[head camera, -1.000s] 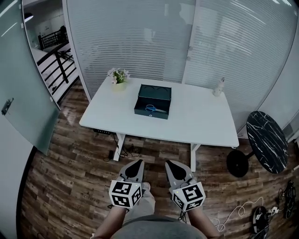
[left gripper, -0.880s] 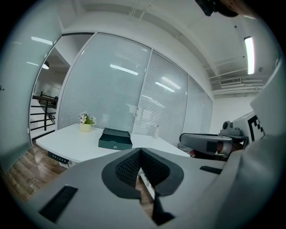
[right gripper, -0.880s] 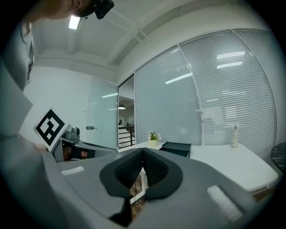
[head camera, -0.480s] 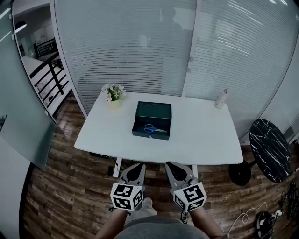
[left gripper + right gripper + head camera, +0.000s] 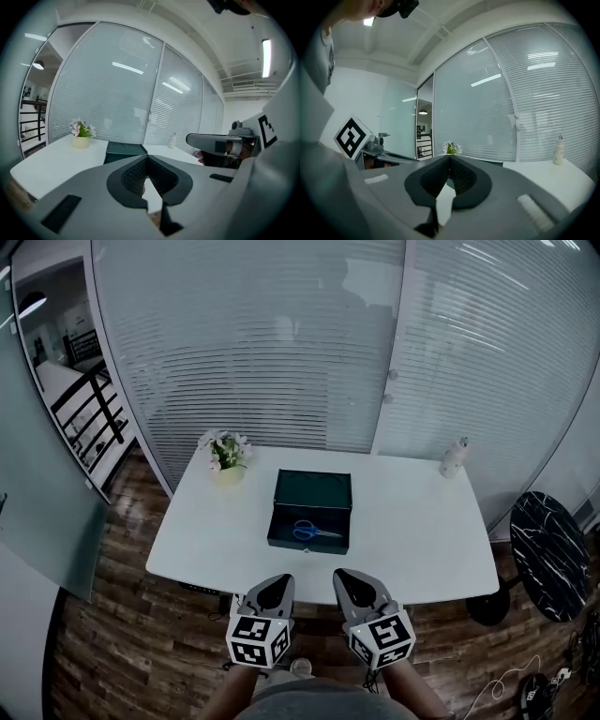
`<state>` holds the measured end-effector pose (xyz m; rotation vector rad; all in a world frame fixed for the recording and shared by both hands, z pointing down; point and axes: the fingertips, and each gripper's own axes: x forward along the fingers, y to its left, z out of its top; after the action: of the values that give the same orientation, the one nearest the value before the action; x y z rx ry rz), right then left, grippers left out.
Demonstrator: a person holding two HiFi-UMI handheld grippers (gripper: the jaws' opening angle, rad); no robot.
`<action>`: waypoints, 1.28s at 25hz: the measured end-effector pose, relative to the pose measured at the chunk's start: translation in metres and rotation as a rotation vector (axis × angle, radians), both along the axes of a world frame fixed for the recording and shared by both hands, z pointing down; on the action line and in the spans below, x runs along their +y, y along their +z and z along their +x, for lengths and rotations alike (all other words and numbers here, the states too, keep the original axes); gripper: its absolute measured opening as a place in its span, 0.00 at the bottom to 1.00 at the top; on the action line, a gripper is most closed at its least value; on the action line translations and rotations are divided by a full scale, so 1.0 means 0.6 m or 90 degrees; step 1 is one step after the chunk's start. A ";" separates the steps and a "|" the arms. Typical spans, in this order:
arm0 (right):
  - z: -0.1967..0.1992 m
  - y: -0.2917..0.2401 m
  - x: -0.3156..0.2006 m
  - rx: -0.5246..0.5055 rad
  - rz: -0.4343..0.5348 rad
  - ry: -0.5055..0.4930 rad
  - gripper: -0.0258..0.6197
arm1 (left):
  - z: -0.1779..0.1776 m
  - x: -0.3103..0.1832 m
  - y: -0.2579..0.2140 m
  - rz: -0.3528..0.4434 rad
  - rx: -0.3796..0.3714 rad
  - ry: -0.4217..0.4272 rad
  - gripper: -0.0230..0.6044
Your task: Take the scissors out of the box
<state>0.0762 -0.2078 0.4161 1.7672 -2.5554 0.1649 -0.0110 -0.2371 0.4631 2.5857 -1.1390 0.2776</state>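
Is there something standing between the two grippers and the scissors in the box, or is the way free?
No lid covers them: the box is open and the scissors lie uncovered inside. Only the box's near wall faces the left gripper and the right gripper, across bare table.

1. Shells of left hand-held gripper (image 5: 279, 579) and right hand-held gripper (image 5: 343, 576): matte grey, smooth, tapering to rounded noses.
2. Inner pads (image 5: 133, 176): black, finely ribbed.
3. Rear of each carries a white cube (image 5: 256, 641) printed with black square markers.
4. Person wears a grey top (image 5: 309, 704).
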 end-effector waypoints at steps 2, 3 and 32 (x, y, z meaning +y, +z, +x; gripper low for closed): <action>0.000 0.000 -0.027 -0.001 0.000 0.000 0.05 | -0.002 -0.025 0.003 -0.002 -0.002 0.000 0.04; -0.002 0.002 -0.039 -0.001 0.000 0.000 0.05 | -0.003 -0.036 0.005 -0.003 -0.002 -0.001 0.04; 0.019 0.090 -0.359 0.171 -0.087 -0.143 0.05 | -0.047 -0.228 0.070 -0.049 0.015 -0.110 0.04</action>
<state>0.0874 -0.4232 0.4701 1.3416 -2.4579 0.0859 -0.0392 -0.3742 0.5048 2.3998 -1.3069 0.2451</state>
